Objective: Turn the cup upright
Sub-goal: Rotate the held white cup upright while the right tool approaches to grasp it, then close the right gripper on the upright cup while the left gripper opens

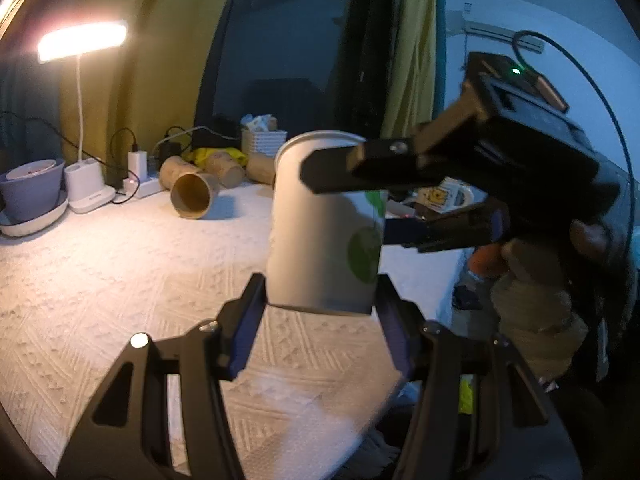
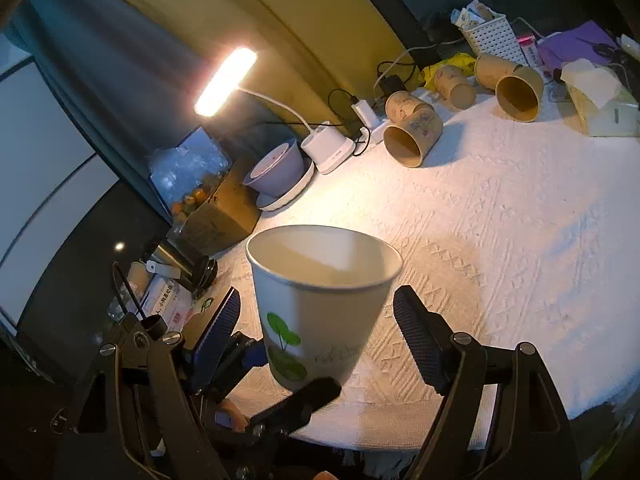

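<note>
A white paper cup (image 1: 324,224) with green leaf prints is held upright above the white tablecloth, mouth up. My left gripper (image 1: 320,312) is shut on the cup's base, one finger on each side. In the right wrist view the cup (image 2: 320,304) shows its open mouth. My right gripper (image 2: 316,344) is open, its fingers standing apart on either side of the cup's upper half without touching. In the left wrist view the right gripper (image 1: 352,196) reaches in from the right around the cup's top.
Several brown paper cups (image 2: 412,136) lie on their sides at the back of the table (image 2: 520,260). A lit desk lamp (image 2: 226,80), a purple bowl (image 2: 276,168), a power strip, a white basket (image 2: 492,36) and a tissue box (image 2: 604,100) line the far edge.
</note>
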Action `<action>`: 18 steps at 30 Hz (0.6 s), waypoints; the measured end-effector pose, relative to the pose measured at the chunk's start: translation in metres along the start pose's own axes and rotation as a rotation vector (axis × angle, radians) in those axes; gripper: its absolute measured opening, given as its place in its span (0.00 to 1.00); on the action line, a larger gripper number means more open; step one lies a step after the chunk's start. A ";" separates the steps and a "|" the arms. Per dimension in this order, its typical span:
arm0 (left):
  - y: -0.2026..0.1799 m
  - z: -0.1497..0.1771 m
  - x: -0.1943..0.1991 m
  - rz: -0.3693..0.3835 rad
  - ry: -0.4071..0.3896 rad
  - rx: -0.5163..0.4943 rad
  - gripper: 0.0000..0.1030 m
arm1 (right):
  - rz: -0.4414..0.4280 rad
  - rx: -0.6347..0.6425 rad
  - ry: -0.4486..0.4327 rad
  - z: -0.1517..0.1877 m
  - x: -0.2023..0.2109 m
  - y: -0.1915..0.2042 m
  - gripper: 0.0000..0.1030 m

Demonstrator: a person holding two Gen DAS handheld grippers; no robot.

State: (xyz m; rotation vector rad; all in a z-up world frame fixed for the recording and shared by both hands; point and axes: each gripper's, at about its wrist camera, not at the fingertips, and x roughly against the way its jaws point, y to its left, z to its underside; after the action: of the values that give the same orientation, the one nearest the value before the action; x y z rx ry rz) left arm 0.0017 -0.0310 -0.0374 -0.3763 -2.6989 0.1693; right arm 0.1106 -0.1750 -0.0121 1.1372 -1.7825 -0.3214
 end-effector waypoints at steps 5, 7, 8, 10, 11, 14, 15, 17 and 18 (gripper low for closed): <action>-0.002 0.003 0.001 0.017 0.011 -0.006 0.54 | -0.013 0.001 0.012 -0.003 -0.005 -0.002 0.79; -0.001 0.004 -0.001 0.020 0.021 -0.007 0.55 | -0.010 0.011 0.018 -0.003 -0.007 -0.001 0.74; 0.000 0.004 -0.001 0.019 0.026 -0.006 0.55 | -0.004 0.017 0.020 -0.003 -0.008 0.000 0.71; 0.001 0.004 -0.002 0.020 0.034 -0.002 0.55 | -0.001 0.018 0.024 -0.003 -0.010 0.000 0.68; 0.002 0.004 -0.002 0.021 0.038 0.000 0.55 | -0.002 0.017 0.026 -0.003 -0.011 0.000 0.68; 0.004 0.005 -0.005 0.020 0.064 0.002 0.56 | 0.002 0.024 0.032 -0.003 -0.015 0.000 0.67; 0.004 0.005 -0.007 0.012 0.077 0.001 0.57 | 0.005 0.026 0.035 -0.003 -0.016 0.000 0.67; 0.006 0.007 -0.009 -0.006 0.094 0.005 0.65 | 0.016 0.031 0.034 -0.005 -0.018 0.000 0.67; 0.009 0.007 -0.009 -0.009 0.098 0.015 0.67 | 0.020 0.035 0.031 -0.006 -0.018 0.000 0.67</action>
State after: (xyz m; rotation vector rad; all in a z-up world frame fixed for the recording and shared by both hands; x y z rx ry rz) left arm 0.0085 -0.0253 -0.0490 -0.3584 -2.6008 0.1644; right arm 0.1168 -0.1589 -0.0194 1.1421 -1.7777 -0.2600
